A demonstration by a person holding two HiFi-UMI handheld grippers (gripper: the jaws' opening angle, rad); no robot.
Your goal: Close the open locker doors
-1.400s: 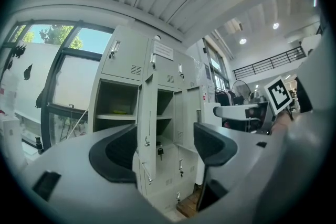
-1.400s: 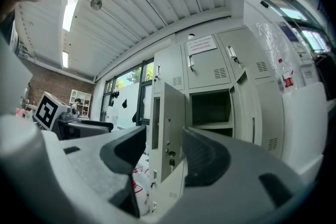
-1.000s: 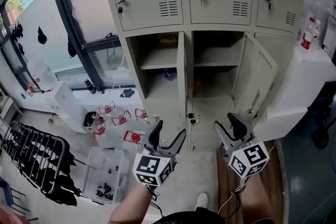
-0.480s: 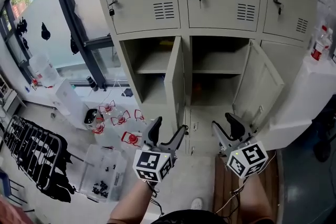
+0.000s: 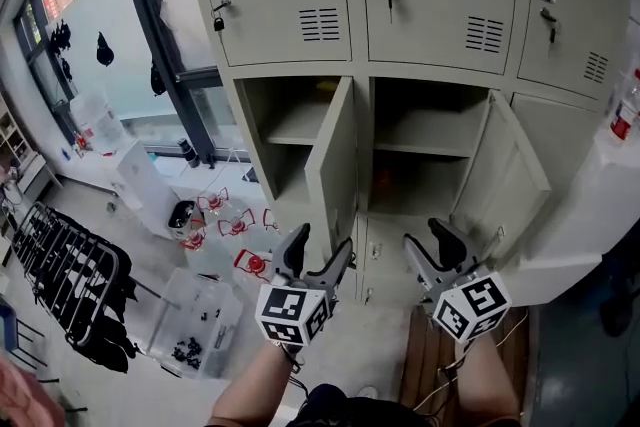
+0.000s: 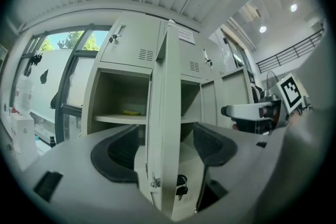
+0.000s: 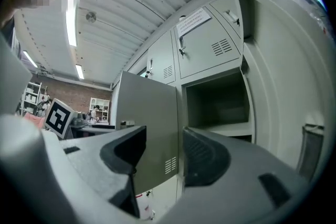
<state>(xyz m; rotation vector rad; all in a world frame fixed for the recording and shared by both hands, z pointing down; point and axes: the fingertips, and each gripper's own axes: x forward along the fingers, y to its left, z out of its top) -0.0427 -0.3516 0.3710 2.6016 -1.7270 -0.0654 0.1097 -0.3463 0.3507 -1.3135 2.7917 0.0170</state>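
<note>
Our left gripper (image 5: 320, 252) and right gripper (image 5: 428, 240) were pale grey with black ribbed pads (image 6: 113, 153); each bore a white cube (image 5: 292, 313) of black square markers, and thin dark cables (image 5: 452, 367) trailed behind.

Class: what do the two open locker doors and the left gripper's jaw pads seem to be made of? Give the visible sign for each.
The left open door and right open door: probably thin sheet steel with matt beige paint; folded edges and punched vent slots suggest it. Pads of the left gripper: dark rubber or soft plastic, matt, finely ribbed; which is unclear.
</note>
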